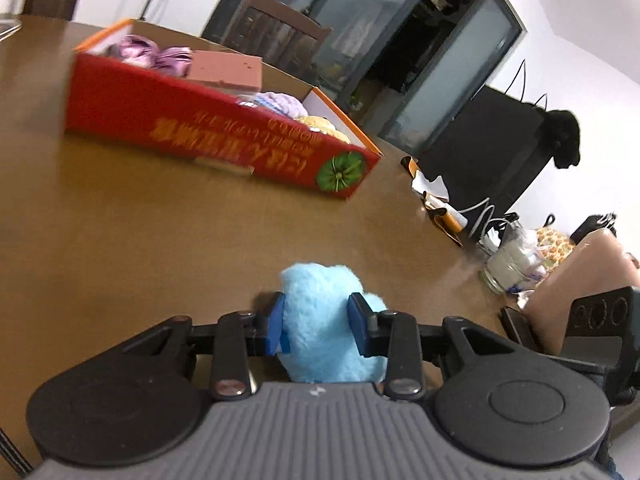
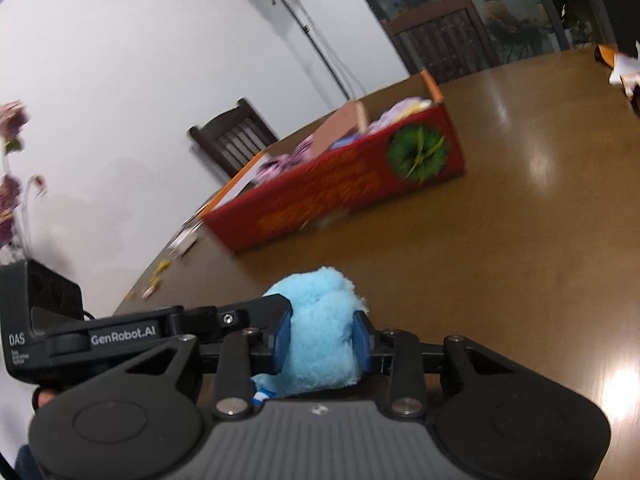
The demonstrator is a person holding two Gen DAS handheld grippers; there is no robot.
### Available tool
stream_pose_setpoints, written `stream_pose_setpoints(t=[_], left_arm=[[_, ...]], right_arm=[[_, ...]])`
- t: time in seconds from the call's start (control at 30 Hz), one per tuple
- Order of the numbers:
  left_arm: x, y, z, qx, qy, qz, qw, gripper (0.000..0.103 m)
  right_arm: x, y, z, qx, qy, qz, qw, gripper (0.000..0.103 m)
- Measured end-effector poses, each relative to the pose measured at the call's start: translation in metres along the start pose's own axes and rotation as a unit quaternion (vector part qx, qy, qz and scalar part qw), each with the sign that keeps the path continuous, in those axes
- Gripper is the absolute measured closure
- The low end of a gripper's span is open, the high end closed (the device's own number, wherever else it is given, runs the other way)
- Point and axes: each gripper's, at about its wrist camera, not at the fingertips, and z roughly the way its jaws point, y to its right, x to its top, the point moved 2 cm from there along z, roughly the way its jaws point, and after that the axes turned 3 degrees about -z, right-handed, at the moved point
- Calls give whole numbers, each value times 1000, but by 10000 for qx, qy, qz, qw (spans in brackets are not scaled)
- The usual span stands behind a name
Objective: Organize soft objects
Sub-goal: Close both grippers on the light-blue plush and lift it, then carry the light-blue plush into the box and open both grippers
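A light blue plush toy point(image 1: 320, 320) sits between the blue pads of my left gripper point(image 1: 318, 326), which is shut on it above the brown table point(image 1: 140, 240). My right gripper point(image 2: 320, 340) is shut on a light blue plush point(image 2: 320, 340) too; the left gripper's body point(image 2: 120, 336) reaches in beside it, so both seem to hold the same toy. A red cardboard box point(image 1: 200, 128) lies ahead, with purple, yellow and pale soft items and a pink block point(image 1: 224, 68) inside. It also shows in the right wrist view point(image 2: 340, 184).
A glass jar point(image 1: 508, 268), cables and papers point(image 1: 436, 196) sit at the table's right edge. Dark wooden chairs point(image 2: 232, 140) stand behind the table. Small scraps point(image 2: 156, 280) lie near the left edge. A dried flower arrangement point(image 2: 12, 176) stands at the far left.
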Motion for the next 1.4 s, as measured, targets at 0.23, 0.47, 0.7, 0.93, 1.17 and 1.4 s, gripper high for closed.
stream_pose_setpoints(t=[0.23, 0.47, 0.7, 0.93, 1.17, 1.4], left_arm=[[-6, 9, -43, -81, 345, -48, 9994, 69], [50, 17, -51, -462, 775, -31, 9959, 69], [178, -2, -7, -352, 860, -16, 9957, 68], [254, -75, 85, 234, 283, -621, 9974, 68], [247, -105, 140, 1033, -358, -491, 9928, 67], [249, -100, 140, 1209, -397, -453, 9908, 66]], right_arm=[[-11, -33, -28, 147, 44, -252, 9996, 74], [32, -51, -34, 231, 415, -602, 9971, 74], [158, -66, 24, 284, 703, -1205, 9898, 75], [249, -29, 154, 112, -24, -871, 9961, 75], [234, -1, 254, -719, -1102, -1110, 9851, 84], [232, 0, 263, -800, -1375, -1142, 9806, 85]])
